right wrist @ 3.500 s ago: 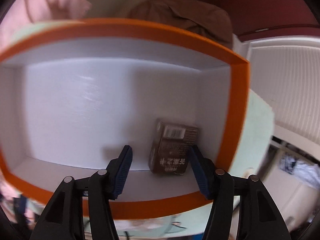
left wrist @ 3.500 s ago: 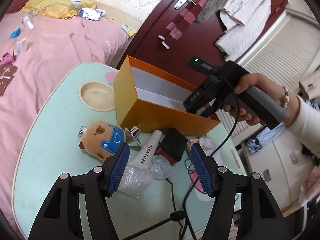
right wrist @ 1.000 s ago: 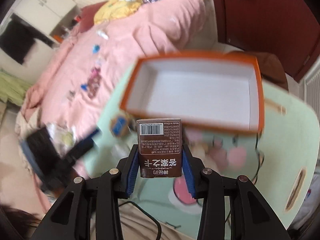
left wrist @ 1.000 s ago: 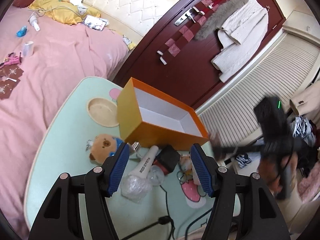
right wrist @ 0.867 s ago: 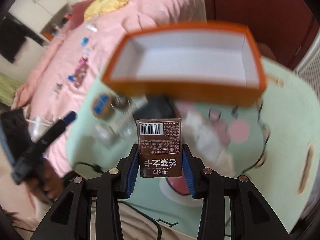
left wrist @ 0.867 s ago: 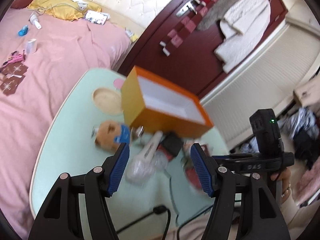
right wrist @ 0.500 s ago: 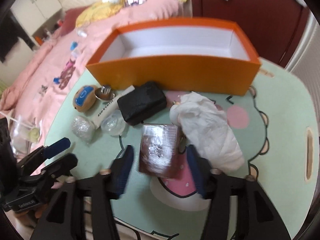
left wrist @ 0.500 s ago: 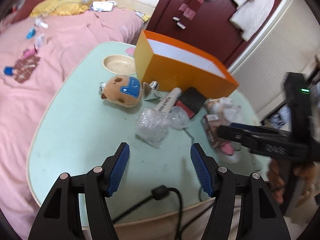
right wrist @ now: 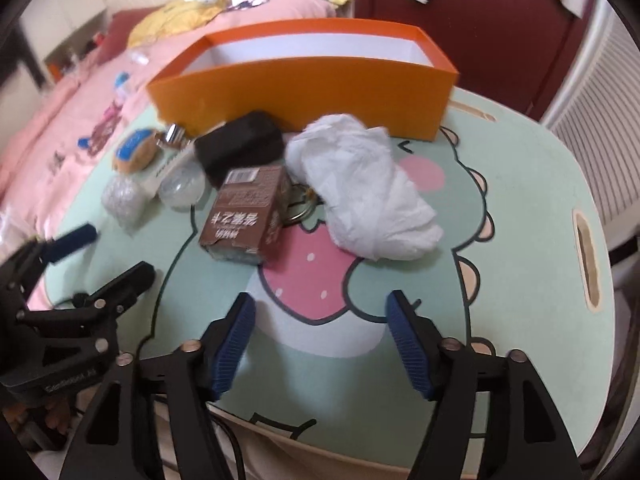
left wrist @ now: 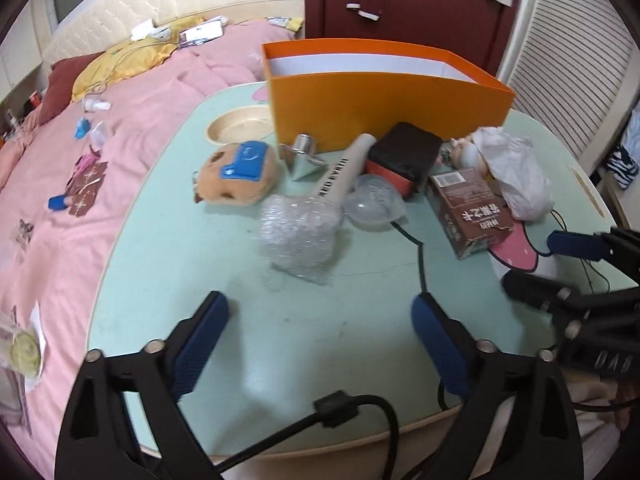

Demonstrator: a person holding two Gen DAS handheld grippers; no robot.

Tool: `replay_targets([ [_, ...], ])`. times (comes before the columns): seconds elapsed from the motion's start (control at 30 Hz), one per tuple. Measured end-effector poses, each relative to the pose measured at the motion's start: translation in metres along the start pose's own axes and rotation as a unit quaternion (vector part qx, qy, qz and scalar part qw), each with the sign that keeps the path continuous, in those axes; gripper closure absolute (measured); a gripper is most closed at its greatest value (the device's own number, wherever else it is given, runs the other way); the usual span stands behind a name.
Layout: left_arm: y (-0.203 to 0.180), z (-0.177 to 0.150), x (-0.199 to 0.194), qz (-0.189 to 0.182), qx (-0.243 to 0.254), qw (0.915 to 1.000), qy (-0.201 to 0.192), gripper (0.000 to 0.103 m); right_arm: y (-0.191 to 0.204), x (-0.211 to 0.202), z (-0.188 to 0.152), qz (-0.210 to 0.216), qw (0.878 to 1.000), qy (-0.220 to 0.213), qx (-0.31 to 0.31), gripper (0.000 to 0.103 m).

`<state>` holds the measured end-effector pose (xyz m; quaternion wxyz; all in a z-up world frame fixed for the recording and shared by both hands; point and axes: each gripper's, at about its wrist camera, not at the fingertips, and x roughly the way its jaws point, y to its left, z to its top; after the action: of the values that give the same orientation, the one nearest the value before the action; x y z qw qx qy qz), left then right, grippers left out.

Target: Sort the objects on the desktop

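Hovering over the near edge of the table (left wrist: 168,240), I have both sets of jaws opening and nothing between either pair; I read that as readying for a fresh pick. My left gripper (left wrist: 320,344) points at bare tabletop, with my right gripper (right wrist: 320,340) off at its 3 o'clock, over the strawberry print. Nearest to my left jaws, at 12 o'clock, lies the bubble wrap (left wrist: 298,236), touching the white tube (left wrist: 344,178) and just beside a clear dome (left wrist: 374,204). The brown carton (right wrist: 248,212) lies on its side at 11 o'clock from my right jaws, free of any grip, a crumpled white bag (right wrist: 368,192) at its 3 o'clock. Farther on sit the plush bear (left wrist: 238,178) and the black box (left wrist: 404,156). Farthest stands the orange box (left wrist: 384,100), open-topped, probably the bin for all this, with everything crowded along its front wall within easy reach.
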<state>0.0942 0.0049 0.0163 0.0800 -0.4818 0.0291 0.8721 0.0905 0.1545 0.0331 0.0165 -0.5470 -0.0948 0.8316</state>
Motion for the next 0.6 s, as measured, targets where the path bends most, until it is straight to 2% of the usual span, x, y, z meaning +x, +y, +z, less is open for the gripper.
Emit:
replay_targets([
  [0.03, 0.002, 0.0, 0.001, 0.003, -0.005, 1.0, -0.003, 0.0, 0.0, 0.0, 0.0, 0.0, 1.0, -0.002, -0.004, 0.024],
  [0.1, 0.007, 0.001, 0.003, 0.008, -0.014, 0.9998, -0.01, 0.0, -0.003, 0.001, 0.0, 0.001, 1.0, -0.006, 0.0, 0.02],
  [0.2, 0.011, 0.001, 0.004, 0.013, -0.021, 0.9995, -0.018, 0.0, -0.012, 0.006, -0.002, -0.006, 1.0, -0.005, 0.011, 0.0],
  [0.6, 0.01, 0.001, 0.006, 0.013, -0.02, 0.9995, -0.022, 0.0, -0.01, 0.012, 0.0, -0.005, 1.0, -0.02, 0.005, 0.0],
])
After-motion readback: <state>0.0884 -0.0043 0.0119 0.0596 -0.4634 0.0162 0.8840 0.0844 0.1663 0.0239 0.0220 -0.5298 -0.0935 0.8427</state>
